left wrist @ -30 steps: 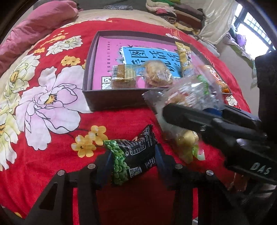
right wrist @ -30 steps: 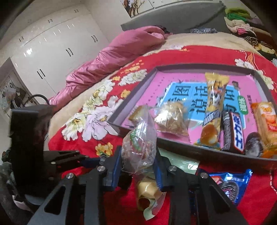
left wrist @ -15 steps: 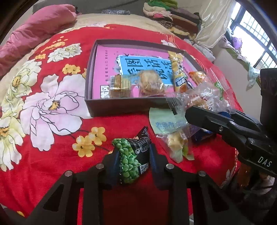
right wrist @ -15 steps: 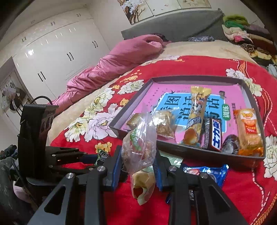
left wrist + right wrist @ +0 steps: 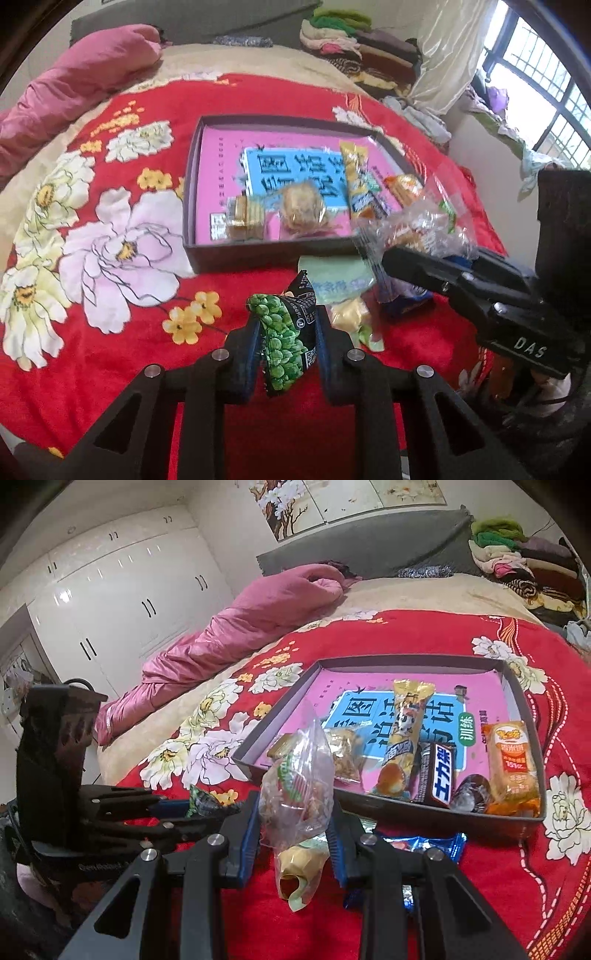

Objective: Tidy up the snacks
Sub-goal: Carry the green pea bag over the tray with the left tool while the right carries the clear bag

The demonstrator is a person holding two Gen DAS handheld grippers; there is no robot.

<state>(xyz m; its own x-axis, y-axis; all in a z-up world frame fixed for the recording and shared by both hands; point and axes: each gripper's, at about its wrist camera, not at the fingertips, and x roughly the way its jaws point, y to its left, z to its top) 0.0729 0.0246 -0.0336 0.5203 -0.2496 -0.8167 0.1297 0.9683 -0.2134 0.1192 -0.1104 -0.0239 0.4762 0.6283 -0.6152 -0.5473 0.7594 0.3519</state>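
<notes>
Left gripper (image 5: 286, 345): jaws have just been closing, now clamped on the green pea packet (image 5: 286, 338), lower centre of its frame, lifted off the red blanket (image 5: 147, 332). Right gripper (image 5: 295, 825): pinched on the clear snack bag (image 5: 299, 786), lower centre, short of the box (image 5: 524, 814). Box: upper centre, five or six snacks along its near edge, far half bare. Loose wrappers (image 5: 421, 845) lie before it. Advice: carry each packet over the near wall, set down in bare space, then release.
</notes>
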